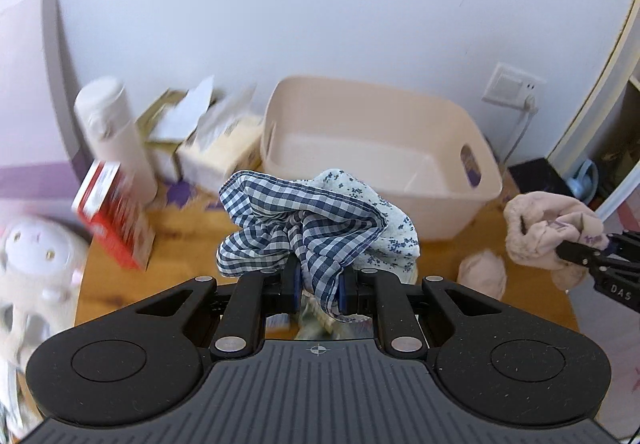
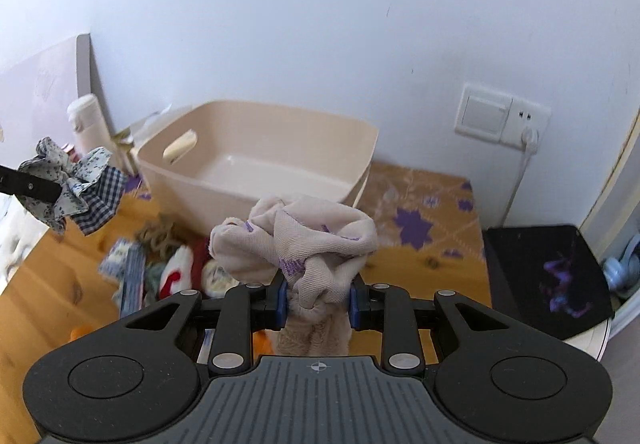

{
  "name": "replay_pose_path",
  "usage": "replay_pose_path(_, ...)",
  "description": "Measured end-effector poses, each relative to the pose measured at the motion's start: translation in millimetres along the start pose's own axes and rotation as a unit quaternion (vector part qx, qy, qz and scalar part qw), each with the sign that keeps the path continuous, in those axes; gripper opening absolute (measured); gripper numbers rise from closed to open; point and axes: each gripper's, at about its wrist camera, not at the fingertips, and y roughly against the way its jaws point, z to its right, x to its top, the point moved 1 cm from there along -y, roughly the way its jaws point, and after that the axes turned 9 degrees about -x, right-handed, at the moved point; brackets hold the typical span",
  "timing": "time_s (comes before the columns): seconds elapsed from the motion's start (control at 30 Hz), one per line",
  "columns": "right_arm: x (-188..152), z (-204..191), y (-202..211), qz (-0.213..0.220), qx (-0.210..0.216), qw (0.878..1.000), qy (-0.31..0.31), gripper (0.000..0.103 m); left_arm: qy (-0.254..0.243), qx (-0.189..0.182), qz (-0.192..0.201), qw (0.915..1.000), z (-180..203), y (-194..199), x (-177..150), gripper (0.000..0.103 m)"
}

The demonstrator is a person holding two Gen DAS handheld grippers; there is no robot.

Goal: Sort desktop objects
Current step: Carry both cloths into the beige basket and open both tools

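The left gripper [image 1: 318, 290] is clamped on a bunched blue-check cloth [image 1: 296, 228] w/ a floral-print side; the cloth is lifted clear of the wooden table [image 1: 192, 228], in front of the beige bin [image 1: 452, 199]. The same bundle is seen at far left of the right wrist view [image 2: 76, 183], pinched by a black finger.

The right gripper [image 2: 318, 302] is closed on a pinkish-beige fabric item [image 2: 304, 240] w/ purple print, fleecy underside hanging below the pads; it is held above the table, in front of the bin [image 2: 256, 199]. In the left wrist view it is seen at right [image 1: 548, 232], held up off the table.

The bin's visible interior is bare; it is set against the wall. Left of it a white bottle [image 1: 114, 127], cartons and a red box [image 1: 114, 211] are blurred. A heap of small textiles [image 2: 160, 264] is left on the table below the right gripper. A black box [image 2: 548, 276] is seen at right, a wall socket [image 2: 502, 119] above.
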Motion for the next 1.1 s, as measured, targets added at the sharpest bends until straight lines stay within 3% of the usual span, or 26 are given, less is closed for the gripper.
replay_pose_path(0.23, 39.7, 0.2, -21.6, 0.035, -0.013, 0.999, 0.014, 0.026, -0.021, 0.006, 0.017, 0.9996, 15.7, -29.4, 44.3, 0.016)
replay_pose_path(0.43, 71.2, -3.5, -50.7, 0.044, -0.016, 0.998, 0.036, 0.026, -0.025, 0.008, 0.006, 0.9996, 27.2, -67.4, 71.9, 0.016)
replay_pose_path(0.8, 76.1, -21.5, -104.5, 0.004, 0.005, 0.997, 0.081, 0.027, -0.008, 0.028, -0.048, 0.9984, 29.7, -141.1, 62.8, 0.016)
replay_pose_path(0.87, 75.4, -24.3, -110.8, -0.004, 0.010, 0.997, 0.083, 0.034, -0.004, 0.025, -0.049, 0.9985, 28.2, -145.2, 61.3, 0.018)
replay_pose_path(0.97, 77.1, -24.6, -111.6, -0.001, 0.007, 0.997, 0.081, 0.047, -0.010, 0.030, -0.053, 0.9981, 28.5, -147.3, 60.3, 0.029)
replay_pose_path(1.03, 77.5, -24.7, -110.2, 0.001, 0.010, 0.997, 0.080, 0.056, -0.007, 0.030, -0.052, 0.9982, 25.7, -144.8, 61.1, 0.052)
replay_pose_path(1.1, 77.9, -24.9, -107.0, 0.006, 0.008, 0.997, 0.079, 0.069, -0.004, 0.027, -0.048, 0.9985, 24.0, -142.2, 60.1, 0.064)
